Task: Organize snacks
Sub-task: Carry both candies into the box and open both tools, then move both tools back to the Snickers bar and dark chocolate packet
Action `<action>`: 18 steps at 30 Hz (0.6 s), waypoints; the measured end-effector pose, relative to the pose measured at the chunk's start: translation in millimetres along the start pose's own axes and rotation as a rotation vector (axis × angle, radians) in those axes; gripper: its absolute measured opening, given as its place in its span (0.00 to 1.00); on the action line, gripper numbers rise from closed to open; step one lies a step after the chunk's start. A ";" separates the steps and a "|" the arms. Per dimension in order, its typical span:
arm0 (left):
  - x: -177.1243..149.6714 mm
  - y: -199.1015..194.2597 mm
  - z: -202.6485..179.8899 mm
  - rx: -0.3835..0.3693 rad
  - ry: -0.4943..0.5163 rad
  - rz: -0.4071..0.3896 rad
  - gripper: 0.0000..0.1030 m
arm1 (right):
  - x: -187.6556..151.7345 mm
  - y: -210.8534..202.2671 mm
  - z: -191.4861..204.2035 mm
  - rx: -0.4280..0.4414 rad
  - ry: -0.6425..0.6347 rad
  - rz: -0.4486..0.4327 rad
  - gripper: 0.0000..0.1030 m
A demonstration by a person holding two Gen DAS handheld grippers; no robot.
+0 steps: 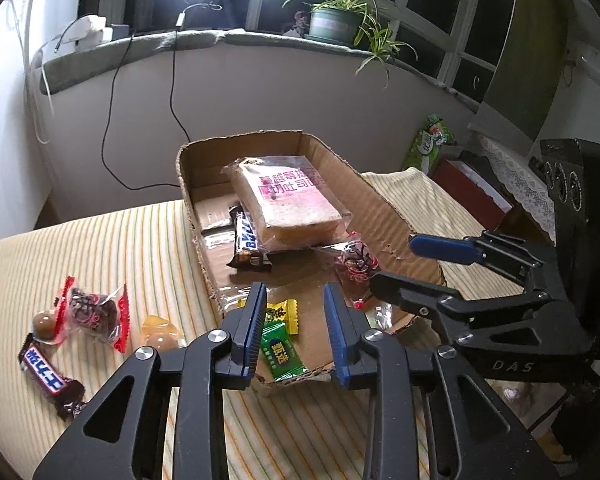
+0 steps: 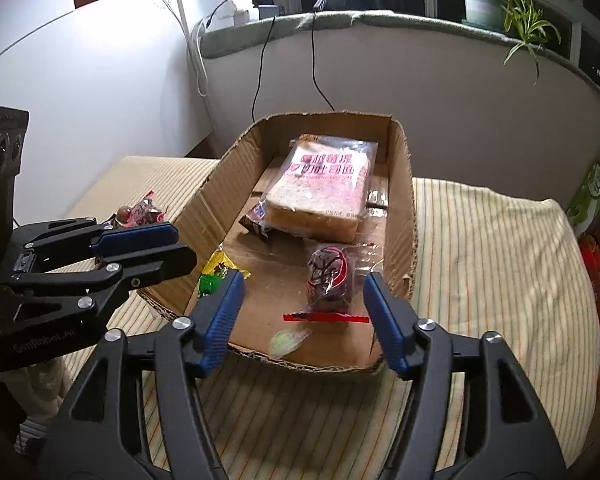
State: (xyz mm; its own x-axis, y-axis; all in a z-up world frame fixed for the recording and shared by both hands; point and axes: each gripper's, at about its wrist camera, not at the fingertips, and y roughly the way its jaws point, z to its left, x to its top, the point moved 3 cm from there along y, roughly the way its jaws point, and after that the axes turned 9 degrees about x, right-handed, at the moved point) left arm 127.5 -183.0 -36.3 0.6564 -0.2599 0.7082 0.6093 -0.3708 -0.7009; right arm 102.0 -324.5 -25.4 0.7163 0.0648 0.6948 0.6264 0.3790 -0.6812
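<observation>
An open cardboard box (image 1: 380,208) (image 2: 204,216) on the striped cloth holds a bread pack (image 1: 288,200) (image 2: 324,192), a Snickers bar (image 1: 246,240), a red-wrapped dark snack (image 1: 356,264) (image 2: 328,276), a green candy (image 1: 282,352) and a yellow candy (image 1: 282,314). My left gripper (image 1: 295,292) (image 2: 185,245) hovers over the box's near end, narrowly open, with the two candies lying below its gap, untouched by the pads. My right gripper (image 2: 305,280) (image 1: 392,262) stands open wider, straddling the red-wrapped snack, which rests on the box floor.
Left of the box lie another red-wrapped snack (image 1: 96,312), a brown ball (image 1: 46,324), a second Snickers (image 1: 48,372) and an orange jelly (image 1: 158,332). A pale jelly (image 2: 286,340) sits at the box's near edge. Green bag (image 1: 430,144) at the right, potted plant (image 1: 336,20) on the sill.
</observation>
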 end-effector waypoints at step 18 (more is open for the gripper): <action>-22.3 -28.7 40.3 0.044 -0.076 -0.015 0.33 | 2.0 -13.9 27.0 0.041 -0.014 -0.083 0.73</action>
State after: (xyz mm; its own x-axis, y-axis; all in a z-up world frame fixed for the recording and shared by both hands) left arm 113.3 -130.6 -35.4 0.6781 -0.1851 0.7113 0.6373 -0.3339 -0.6945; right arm 86.4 -304.7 -8.2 0.6582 0.0443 0.7515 0.6700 0.4208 -0.6116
